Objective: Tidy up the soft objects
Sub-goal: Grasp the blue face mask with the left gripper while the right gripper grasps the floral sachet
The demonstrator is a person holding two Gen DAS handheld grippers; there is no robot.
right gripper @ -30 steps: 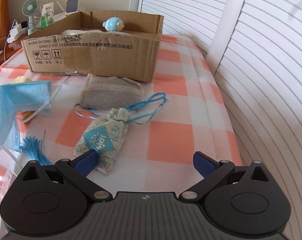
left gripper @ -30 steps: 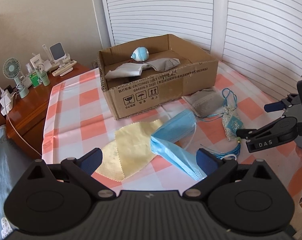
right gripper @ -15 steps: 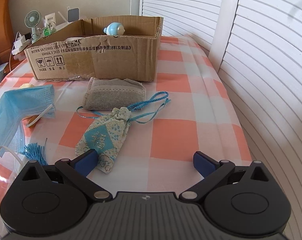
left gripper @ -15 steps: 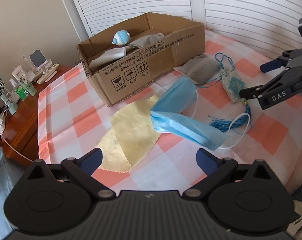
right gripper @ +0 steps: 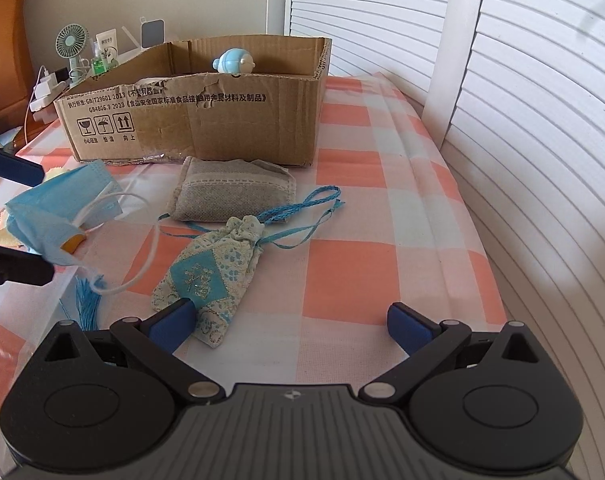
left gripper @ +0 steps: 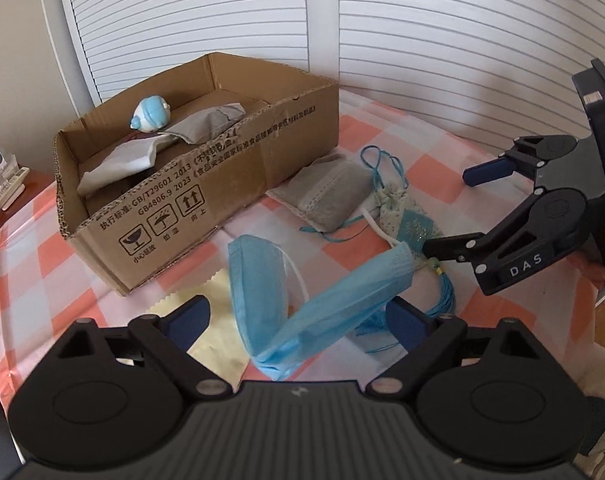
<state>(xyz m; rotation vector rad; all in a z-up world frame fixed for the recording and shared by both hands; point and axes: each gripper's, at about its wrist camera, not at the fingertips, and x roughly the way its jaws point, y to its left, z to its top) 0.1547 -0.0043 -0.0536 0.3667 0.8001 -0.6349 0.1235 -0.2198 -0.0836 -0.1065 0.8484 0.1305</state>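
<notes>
A folded blue face mask [left gripper: 302, 300] lies on the checked cloth between the open fingers of my left gripper [left gripper: 296, 316]; it also shows in the right wrist view [right gripper: 58, 208]. A yellow cloth [left gripper: 214, 344] lies under it. My right gripper [right gripper: 290, 324] is open, its left pad beside a blue patterned drawstring pouch [right gripper: 210, 276], which also shows in the left wrist view [left gripper: 406, 220]. A grey sachet [right gripper: 230, 192] lies in front of the cardboard box [right gripper: 238, 124]. The box [left gripper: 206, 184] holds a blue toy [left gripper: 150, 114] and grey and white cloths [left gripper: 206, 124].
A blue tassel [left gripper: 442, 292] lies by the mask. White slatted doors [right gripper: 522, 120] close off the right side and back. A wooden side table with a small fan [right gripper: 70, 44] and chargers stands to the left. The bed edge runs along the right.
My left gripper has moved forward and turned right, so the blue mask now sits between its fingers. The right gripper has stayed near the patterned pouch.
</notes>
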